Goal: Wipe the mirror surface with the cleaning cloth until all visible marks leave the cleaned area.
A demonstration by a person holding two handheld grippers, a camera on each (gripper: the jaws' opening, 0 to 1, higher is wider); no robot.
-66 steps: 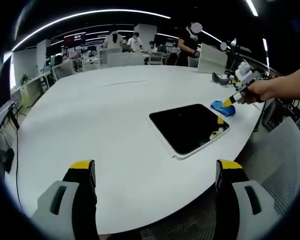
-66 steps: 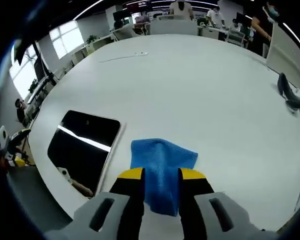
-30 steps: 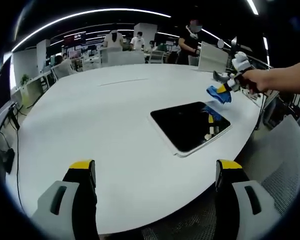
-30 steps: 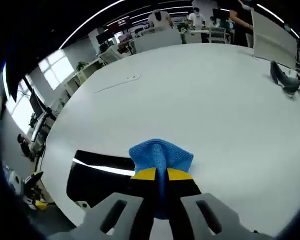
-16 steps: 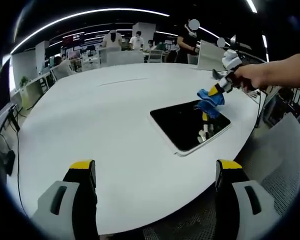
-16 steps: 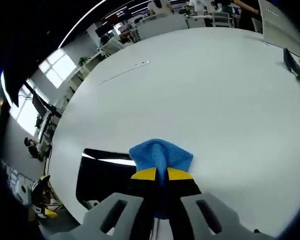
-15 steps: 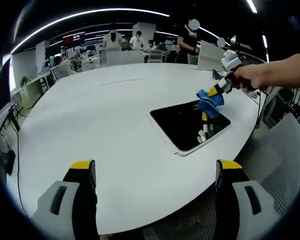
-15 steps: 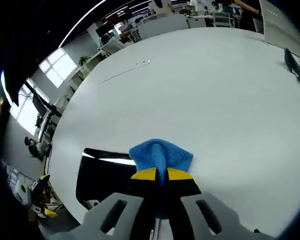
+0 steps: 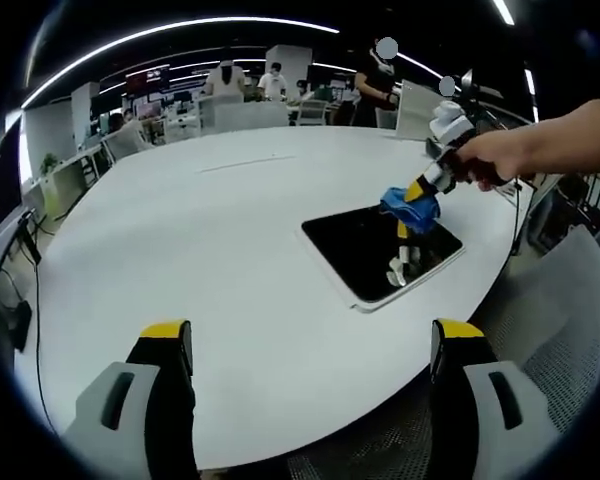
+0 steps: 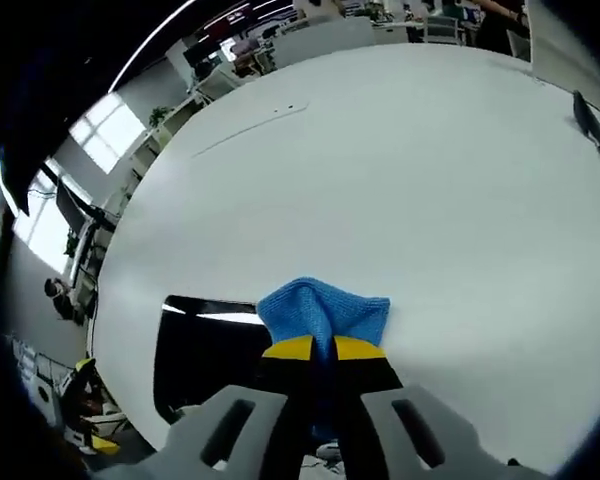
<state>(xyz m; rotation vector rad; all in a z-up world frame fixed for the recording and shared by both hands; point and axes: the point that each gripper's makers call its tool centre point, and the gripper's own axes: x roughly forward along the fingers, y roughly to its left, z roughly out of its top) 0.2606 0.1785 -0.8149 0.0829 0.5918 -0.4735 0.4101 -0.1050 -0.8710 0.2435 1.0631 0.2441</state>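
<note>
**Cloth held over the mirror's far end**

Fingers of the right gripper (image 10: 313,348) are pressed together on the blue cloth (image 10: 325,309), whose bunched upper part fans out above the yellow tips while the rest is hidden between them. In the left gripper view the same gripper (image 9: 417,190) comes in from the right, held by a hand (image 9: 483,160), with the cloth (image 9: 410,207) hanging over the far end of the mirror (image 9: 365,243). Whether the cloth touches the glass cannot be told from either view.

Left gripper (image 9: 310,340) fingers (image 9: 166,352) stand wide apart with nothing between them, low over the near edge of the white bench (image 9: 200,240).

Lying flat on the bench near its right edge, the mirror is a dark rectangle with a pale frame. Its surface reflects the gripper and cloth as a small bright shape; any marks on it are too small to make out. In the right gripper view the mirror (image 10: 202,350) is partly covered by the gripper's body, with a bright light streak across it.

People (image 9: 270,80) stand at desks far behind the bench.
</note>
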